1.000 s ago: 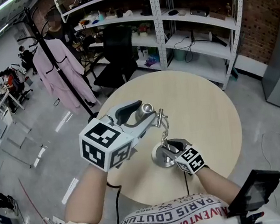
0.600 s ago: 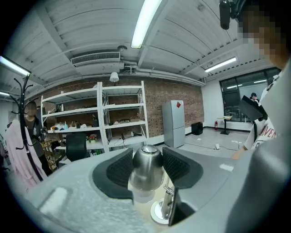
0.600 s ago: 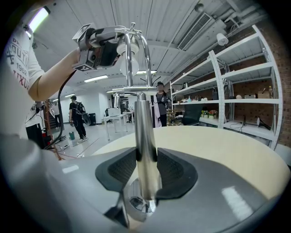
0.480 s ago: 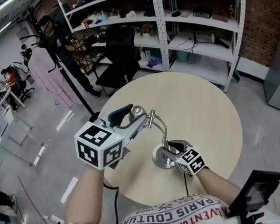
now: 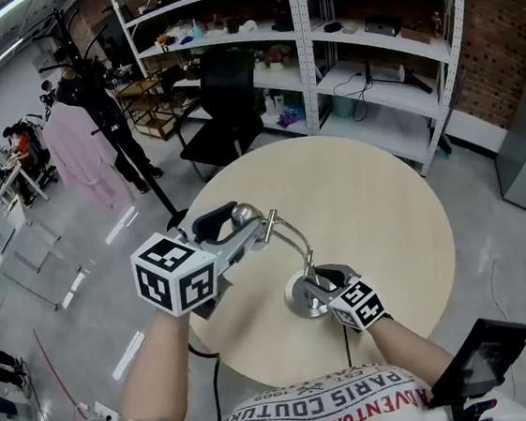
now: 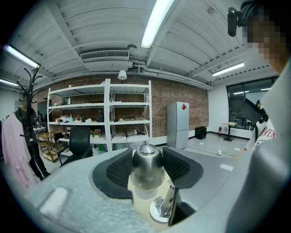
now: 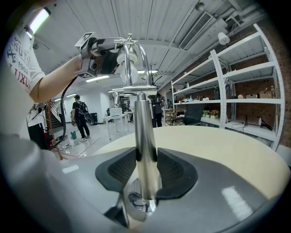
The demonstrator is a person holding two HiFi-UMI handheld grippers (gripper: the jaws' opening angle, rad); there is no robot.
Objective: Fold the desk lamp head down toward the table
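left gripper (image 5: pixel 243 220) jaws: clamped on lamp head (image 6: pixel 146 164) | right gripper (image 5: pixel 318 280) jaws: clamped on lamp post (image 7: pixel 144 136), contact clear only in right gripper view

We see a lamp head (image 6: pixel 146 164) of polished, mirror-bright metal at lower centre of the left gripper view; the lamp post (image 7: pixel 144 136) is equally glossy. The table (image 5: pixel 375 201) looks like pale, matt wood. The left gripper (image 6: pixel 146 153) has dark, ribbed, matt pads (image 6: pixel 119 169) in a grainy grey plastic shell.
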